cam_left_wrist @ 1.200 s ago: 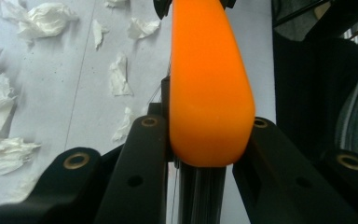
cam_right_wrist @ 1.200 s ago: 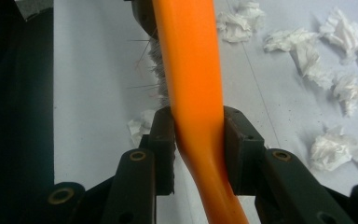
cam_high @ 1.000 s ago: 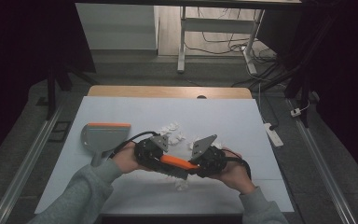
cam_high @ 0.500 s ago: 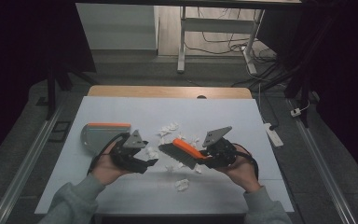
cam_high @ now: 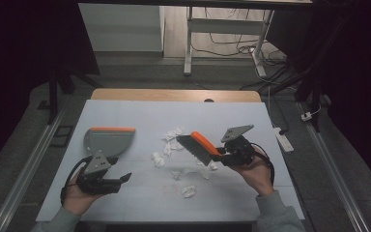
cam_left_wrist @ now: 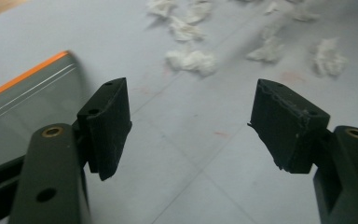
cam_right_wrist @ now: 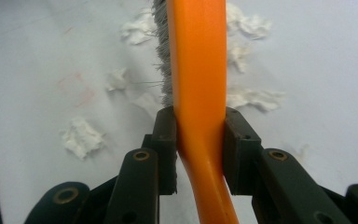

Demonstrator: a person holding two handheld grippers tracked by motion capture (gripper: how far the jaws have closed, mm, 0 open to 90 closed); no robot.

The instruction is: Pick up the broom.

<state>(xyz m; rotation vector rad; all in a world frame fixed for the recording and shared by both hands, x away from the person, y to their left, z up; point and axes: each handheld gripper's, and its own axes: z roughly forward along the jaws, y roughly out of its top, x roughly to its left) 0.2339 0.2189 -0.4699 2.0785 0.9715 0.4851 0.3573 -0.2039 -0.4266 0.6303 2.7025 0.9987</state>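
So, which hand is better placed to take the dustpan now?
The left. Its tool stands open and empty, just in front of the dustpan, which lies at the table's left side. The right tool is shut on the orange brush, over the paper scraps.

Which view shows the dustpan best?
The high view: the whole dustpan lies on the table, grey with an orange front edge, just ahead of the open left gripper. The left gripper view catches one corner with the orange edge beside its jaw. The right gripper view looks along the brush.
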